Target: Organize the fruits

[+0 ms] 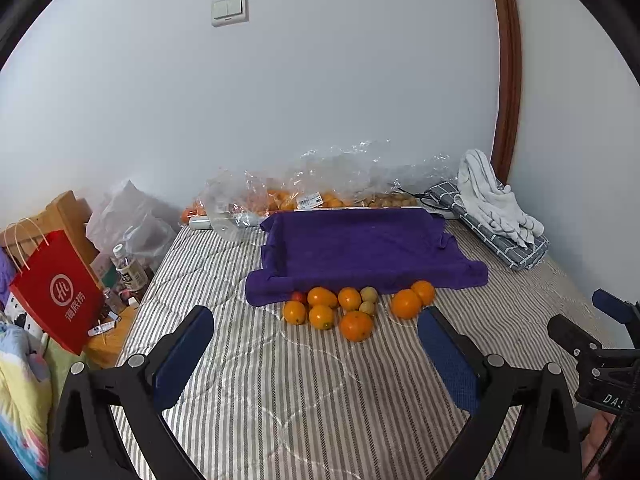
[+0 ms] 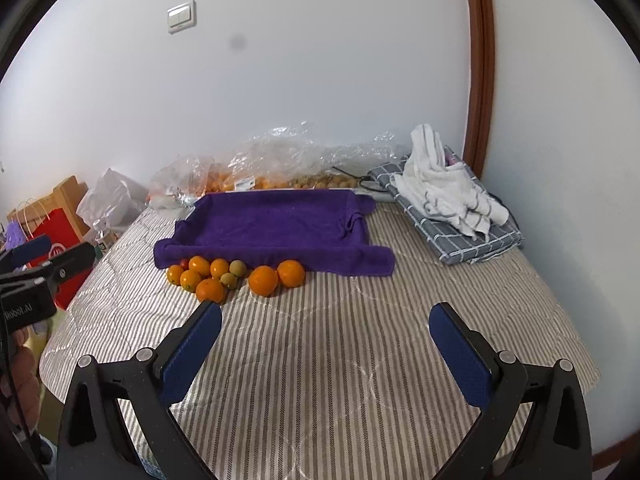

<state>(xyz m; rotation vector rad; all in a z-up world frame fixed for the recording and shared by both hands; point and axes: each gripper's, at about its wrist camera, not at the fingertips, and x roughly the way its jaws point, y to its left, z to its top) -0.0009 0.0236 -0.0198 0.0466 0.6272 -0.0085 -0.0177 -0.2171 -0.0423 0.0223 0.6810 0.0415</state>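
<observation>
Several oranges (image 1: 355, 325) (image 2: 263, 280) and two small greenish fruits (image 1: 368, 294) (image 2: 237, 267) lie in a cluster on the striped bed cover, against the front edge of a tray draped in a purple towel (image 1: 360, 248) (image 2: 272, 228). A small red fruit (image 1: 298, 297) peeks out at the cluster's left. My left gripper (image 1: 316, 320) is open and empty, hovering just short of the fruit. My right gripper (image 2: 326, 316) is open and empty, to the right of and nearer than the cluster. Each gripper shows at the edge of the other's view (image 1: 600, 344) (image 2: 40, 264).
Clear plastic bags (image 1: 304, 188) (image 2: 256, 164) holding more fruit lie behind the tray by the wall. A folded grey checked cloth with a white towel (image 1: 496, 208) (image 2: 452, 196) sits at the back right. A red paper bag (image 1: 56, 292) and bottles stand left of the bed.
</observation>
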